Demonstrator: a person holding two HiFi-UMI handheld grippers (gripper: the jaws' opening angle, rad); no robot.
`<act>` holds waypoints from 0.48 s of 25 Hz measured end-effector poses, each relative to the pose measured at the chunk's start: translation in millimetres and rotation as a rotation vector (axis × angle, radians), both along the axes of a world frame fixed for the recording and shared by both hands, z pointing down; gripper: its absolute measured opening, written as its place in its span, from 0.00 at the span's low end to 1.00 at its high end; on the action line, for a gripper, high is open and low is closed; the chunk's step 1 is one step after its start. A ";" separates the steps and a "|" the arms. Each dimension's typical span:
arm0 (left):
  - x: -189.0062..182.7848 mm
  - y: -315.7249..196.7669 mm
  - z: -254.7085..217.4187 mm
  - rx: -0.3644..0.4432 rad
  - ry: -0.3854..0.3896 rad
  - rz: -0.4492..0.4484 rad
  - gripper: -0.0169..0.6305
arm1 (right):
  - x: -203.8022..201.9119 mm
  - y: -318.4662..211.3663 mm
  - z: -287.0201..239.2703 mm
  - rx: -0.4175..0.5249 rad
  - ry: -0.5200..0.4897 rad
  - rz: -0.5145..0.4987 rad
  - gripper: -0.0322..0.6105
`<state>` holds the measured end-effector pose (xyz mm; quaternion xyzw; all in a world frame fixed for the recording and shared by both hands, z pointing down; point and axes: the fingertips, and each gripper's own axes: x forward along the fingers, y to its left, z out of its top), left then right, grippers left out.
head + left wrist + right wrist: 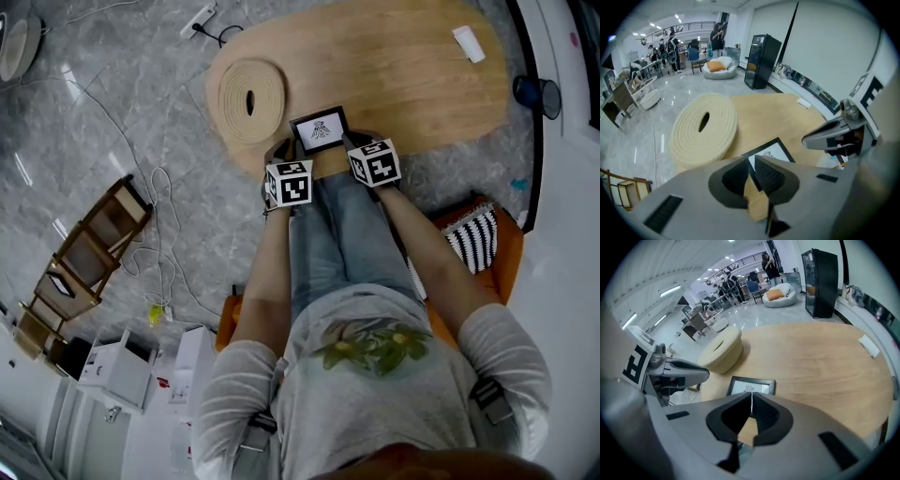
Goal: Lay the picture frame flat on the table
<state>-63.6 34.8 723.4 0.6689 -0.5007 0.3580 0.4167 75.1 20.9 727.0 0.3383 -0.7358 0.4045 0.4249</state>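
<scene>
Frame looks flat on table; left gripper barely open, right gripper closed, both empty, so lift clear without nudging it.

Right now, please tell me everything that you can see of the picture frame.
The picture frame is rectangular, with a narrow black border around a white sheet bearing a small dark drawing. It lies flat, face up, on the light wooden table near its closer edge, beside but apart from a cream coiled roll. Only the table touches it.
</scene>
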 end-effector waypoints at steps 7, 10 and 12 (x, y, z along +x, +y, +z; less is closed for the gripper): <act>-3.6 -8.4 -36.7 0.071 0.016 0.008 0.05 | -5.8 -0.5 -31.9 0.033 -0.011 0.016 0.06; -1.3 -3.7 -49.2 0.077 0.043 0.027 0.05 | -10.4 0.5 -47.4 0.056 -0.024 0.019 0.06; -3.3 0.9 -56.3 0.082 0.052 0.029 0.05 | -14.1 3.1 -55.7 0.068 -0.031 0.020 0.06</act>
